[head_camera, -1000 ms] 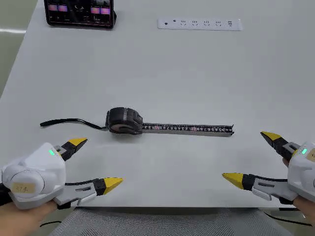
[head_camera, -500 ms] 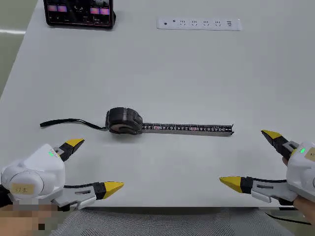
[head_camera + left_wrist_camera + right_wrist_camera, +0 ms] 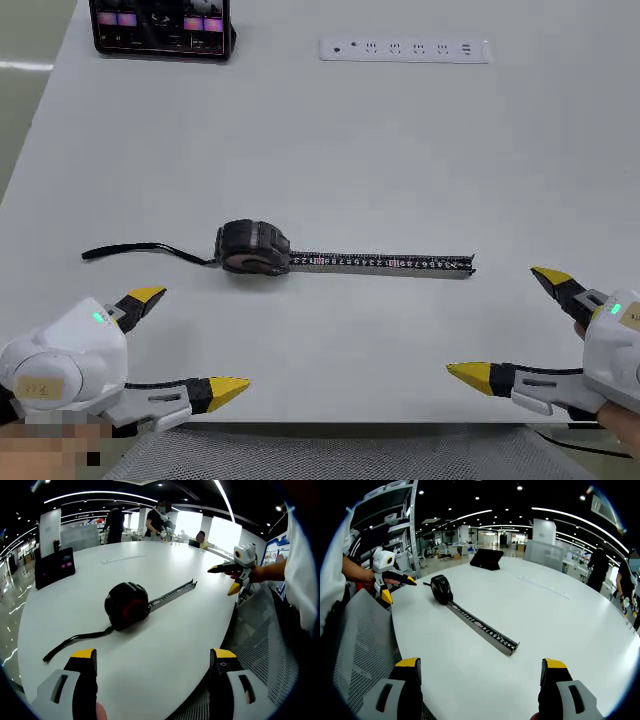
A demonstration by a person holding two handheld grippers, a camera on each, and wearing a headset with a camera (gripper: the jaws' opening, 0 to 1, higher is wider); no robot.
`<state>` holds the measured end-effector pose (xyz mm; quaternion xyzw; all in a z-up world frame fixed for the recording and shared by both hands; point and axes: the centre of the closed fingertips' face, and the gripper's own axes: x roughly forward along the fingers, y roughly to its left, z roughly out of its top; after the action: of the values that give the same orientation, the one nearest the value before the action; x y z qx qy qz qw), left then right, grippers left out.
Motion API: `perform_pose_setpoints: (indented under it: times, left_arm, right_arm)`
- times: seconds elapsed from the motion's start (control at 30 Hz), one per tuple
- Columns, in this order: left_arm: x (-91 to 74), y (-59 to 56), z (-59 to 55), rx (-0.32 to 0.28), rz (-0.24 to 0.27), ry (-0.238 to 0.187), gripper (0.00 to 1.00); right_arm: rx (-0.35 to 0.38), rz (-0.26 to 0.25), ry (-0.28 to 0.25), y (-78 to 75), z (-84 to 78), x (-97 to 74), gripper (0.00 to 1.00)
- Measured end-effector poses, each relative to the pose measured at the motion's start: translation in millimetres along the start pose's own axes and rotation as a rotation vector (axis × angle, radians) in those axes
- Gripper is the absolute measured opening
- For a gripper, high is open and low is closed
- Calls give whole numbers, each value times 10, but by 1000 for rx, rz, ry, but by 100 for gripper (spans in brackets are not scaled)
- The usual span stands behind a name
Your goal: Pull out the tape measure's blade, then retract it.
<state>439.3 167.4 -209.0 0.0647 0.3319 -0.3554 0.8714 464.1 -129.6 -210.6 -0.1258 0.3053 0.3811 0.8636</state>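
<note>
Black round tape measure case (image 3: 253, 247) at centre of white tabletop (image 3: 400, 150), marked blade (image 3: 385, 263) lying out toward 3 o'clock, black strap (image 3: 140, 248) trailing toward 9. White yellow-tipped left gripper (image 3: 188, 340) at 7, jaws apart; right gripper (image 3: 508, 323) at 5, likewise. Dark screen (image 3: 160, 25), maybe a tablet, at 11; white power strip (image 3: 405, 49) at 1.

In the head view, the black tablet-like device (image 3: 160, 25) at the far left of the white counter (image 3: 400, 150) is cut off by the top edge, and its lit screen tiles are too small to read. The printed marks on the dark steel blade (image 3: 385, 263) drawn from the black rounded tape measure case (image 3: 252, 246) are too fine to read. The right gripper (image 3: 503, 321) loses its white body past the right edge, and the left gripper (image 3: 192, 339) is cut at the bottom-left corner. The grey mesh seat (image 3: 330, 455) is cropped below.
</note>
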Motion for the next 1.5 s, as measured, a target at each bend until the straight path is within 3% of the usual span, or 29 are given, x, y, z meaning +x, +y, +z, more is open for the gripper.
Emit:
perform_pose_setpoints:
  times: [0.57,1.5]
  left_arm:
    - [-14,69,34,2,13,-11,92]
    - [-37,64,79,-1,18,-17,91]
  right_arm:
    - [4,-2,2,6,-14,-26,99]
    - [4,-13,1,-25,-13,-48,99]
